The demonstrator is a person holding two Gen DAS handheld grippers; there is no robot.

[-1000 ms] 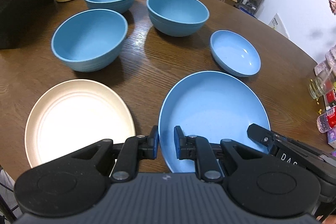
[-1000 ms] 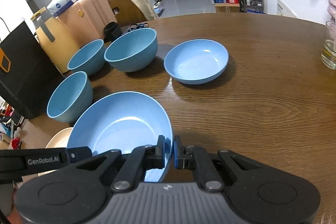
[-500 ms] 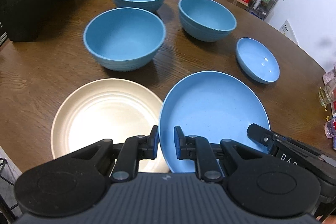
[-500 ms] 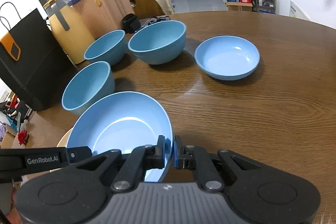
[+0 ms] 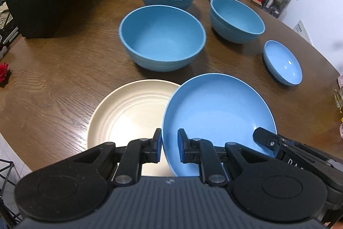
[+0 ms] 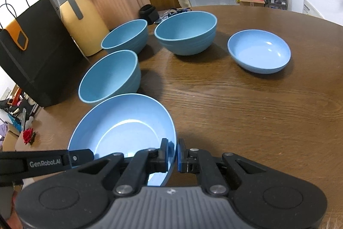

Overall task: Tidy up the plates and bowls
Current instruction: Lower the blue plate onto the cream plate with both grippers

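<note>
Both the left gripper point(image 5: 169, 148) and the right gripper point(image 6: 172, 155) had their fingers clamped on opposite rims of the large blue plate point(image 5: 216, 119), held overlapping the cream plate point(image 5: 128, 113) near the tabletop's point(image 5: 53, 83) front edge.

My left gripper point(image 5: 169, 148) is matte black plastic: two angular fingers on silver pivot screws, each tipped with a thin blue pad point(image 5: 158, 148). Behind the fingers sit two round black housings with shallow circular recesses, one on either side of a grey ribbed centre plate that carries a small pale logo. My right gripper point(image 6: 176, 155) has the same build, with blue pads, silver screws, speckled black discs and the ribbed grey plate. In the right wrist view, the left gripper's long black side bar reads "GenRobot.AI" in white letters.
</note>
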